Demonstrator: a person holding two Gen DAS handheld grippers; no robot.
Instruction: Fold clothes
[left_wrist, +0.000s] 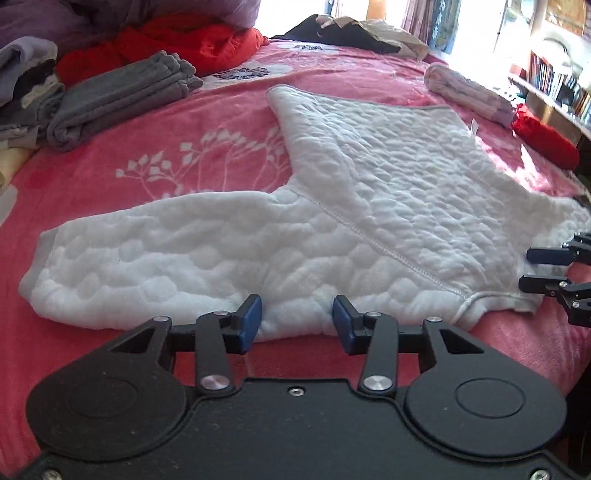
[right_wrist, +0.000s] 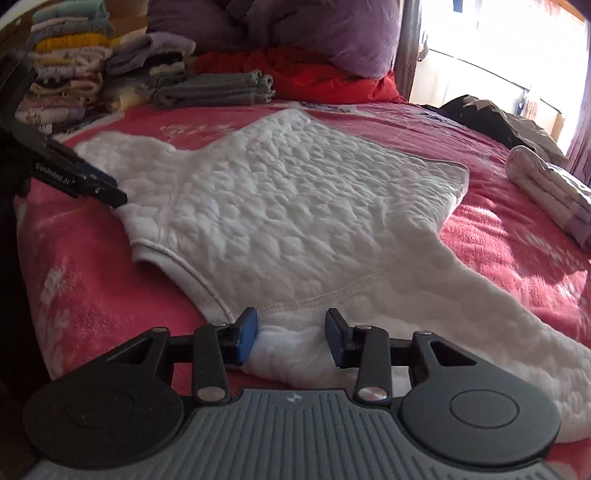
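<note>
I have a white quilted sweatshirt (left_wrist: 388, 177) spread flat on the pink floral blanket (left_wrist: 166, 155) that covers the bed, sleeves out to both sides and the neckline toward me.

My left gripper (left_wrist: 297, 321) hangs over the near edge of the left sleeve (left_wrist: 155, 254). Its 2 blue-padded fingers (left_wrist: 250, 319) stand apart, with the white fabric showing in the gap between them; the pads do not press on the cloth. From the right wrist camera the same gripper (right_wrist: 110, 192) shows at the far left, its tips at the sleeve's edge.

My right gripper (right_wrist: 290, 334) sits at the shoulder by the collar (right_wrist: 184, 269). Its jaws are also spread, with a fold of the white fabric lying between them; the left pad (right_wrist: 248, 336) looks to be touching the cloth, the right one is clear of it, so nothing is pinched. In the left wrist view it (left_wrist: 546, 269) enters from the right edge, near the collar.

Beyond the sweatshirt lie a folded grey garment (left_wrist: 122, 99), a red garment (left_wrist: 166, 48) and purple bedding (right_wrist: 295, 29). To the right rests a rolled pale striped bundle (right_wrist: 550, 192). A stack of folded clothes (right_wrist: 66, 74) stands at the far left corner.
</note>
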